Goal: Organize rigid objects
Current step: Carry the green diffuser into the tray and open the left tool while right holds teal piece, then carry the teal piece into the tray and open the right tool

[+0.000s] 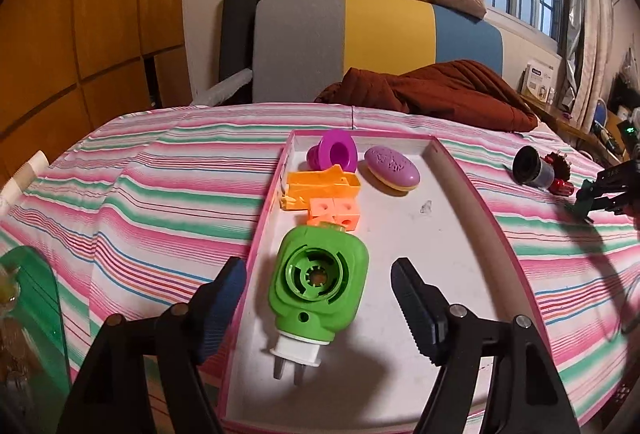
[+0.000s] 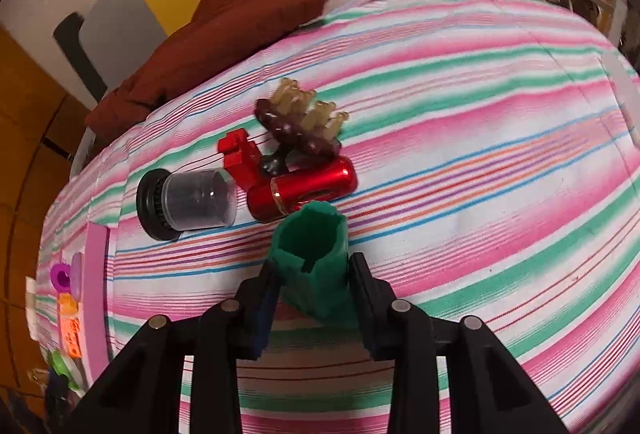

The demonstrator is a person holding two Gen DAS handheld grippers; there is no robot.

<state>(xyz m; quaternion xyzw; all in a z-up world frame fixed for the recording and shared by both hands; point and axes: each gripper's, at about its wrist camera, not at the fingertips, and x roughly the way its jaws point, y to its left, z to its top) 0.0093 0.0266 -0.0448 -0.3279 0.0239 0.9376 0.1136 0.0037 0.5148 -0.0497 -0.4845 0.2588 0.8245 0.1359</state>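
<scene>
Green plug-in device (image 1: pixel 318 284) is framed in the tray (image 1: pixel 452 234) by the wide-open, empty left gripper (image 1: pixel 318 308); a green cup (image 2: pixel 314 266) is clamped by the right gripper (image 2: pixel 314 298).

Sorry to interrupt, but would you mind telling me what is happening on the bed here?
A person is sorting small toys into a pink-rimmed tray. The left gripper hangs open over a green plug-in device lying in the tray. The right gripper is shut on a green cup above the striped sheet, near a red car and clear-capped jar.
</scene>
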